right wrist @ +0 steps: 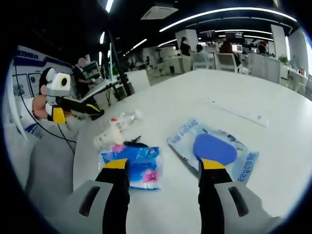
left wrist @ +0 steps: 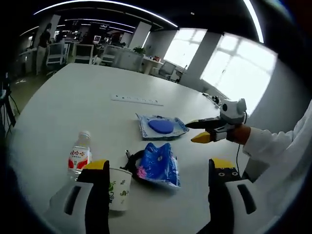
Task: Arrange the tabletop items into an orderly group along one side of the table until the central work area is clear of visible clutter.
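White tabletop (left wrist: 73,102) spreads across the left gripper view, and the left gripper (left wrist: 158,170) rises from six o'clock with its yellow-tipped jaws spread wide and nothing between them. Just ahead of the left jaw, at about seven o'clock, stands a paper cup (left wrist: 118,189) printed with green leaves, and beside it towards nine o'clock a small water bottle (left wrist: 80,155) with a red label stands upright. Near the centre lies a blue bag (left wrist: 161,163), resting partly over a black cable (left wrist: 132,165). Further out, towards twelve o'clock from the bag, a flat blue-and-white packet (left wrist: 162,126) lies on the table, and beyond it a long white power strip (left wrist: 136,100). At three o'clock the right gripper (left wrist: 202,131) comes in, held by a hand in a white sleeve (left wrist: 273,146); its jaws stand a little apart, their tips just beside the packet's edge.

Seen from the right gripper view, the right gripper (right wrist: 165,165) comes up from six o'clock, jaws apart and empty. The blue bag (right wrist: 131,163) lies at its left jaw and the packet (right wrist: 214,151) at its right jaw. The bottle (right wrist: 124,119) and cup (right wrist: 107,136) show blurred at ten o'clock, so I cannot tell how they stand. The left gripper (right wrist: 73,111) sits at nine o'clock, and the power strip (right wrist: 239,111) at two o'clock.
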{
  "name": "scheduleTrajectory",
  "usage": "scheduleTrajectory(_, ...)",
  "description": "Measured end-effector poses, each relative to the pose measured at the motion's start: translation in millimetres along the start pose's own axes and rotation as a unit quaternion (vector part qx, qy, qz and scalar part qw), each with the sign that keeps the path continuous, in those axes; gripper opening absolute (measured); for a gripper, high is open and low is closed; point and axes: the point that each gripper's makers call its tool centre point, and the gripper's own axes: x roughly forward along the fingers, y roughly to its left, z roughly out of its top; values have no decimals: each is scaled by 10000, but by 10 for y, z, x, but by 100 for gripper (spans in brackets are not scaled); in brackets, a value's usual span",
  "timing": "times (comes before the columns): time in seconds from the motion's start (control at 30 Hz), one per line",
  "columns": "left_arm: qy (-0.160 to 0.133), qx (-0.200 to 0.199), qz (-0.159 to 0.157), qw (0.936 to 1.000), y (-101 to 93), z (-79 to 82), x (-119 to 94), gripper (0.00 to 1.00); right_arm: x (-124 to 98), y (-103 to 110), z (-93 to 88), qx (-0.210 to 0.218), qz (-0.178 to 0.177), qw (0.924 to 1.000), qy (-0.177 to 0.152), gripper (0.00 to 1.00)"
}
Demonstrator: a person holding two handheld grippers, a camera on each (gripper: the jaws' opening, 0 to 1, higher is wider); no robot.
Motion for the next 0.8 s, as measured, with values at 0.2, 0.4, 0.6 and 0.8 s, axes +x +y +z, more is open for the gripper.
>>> scheduleTrajectory(0.2,58,-127,25,9999,-57,-141,-6,84,89,15,-90,-14,123,9999,114,54)
scheduleTrajectory(0.4,129,-207,38,9997,-122,-279,21,83,173,48,-137,-26,260,9995,171,53)
scheduleTrajectory(0.6,186,-327,59,9993,-163,-388,60,82,247,67,-192,-50,389,9990,230,52)
scheduleTrajectory(0.8,284,-388,46,9988,-197,-519,120,81,314,89,-270,-54,510,9982,297,50)
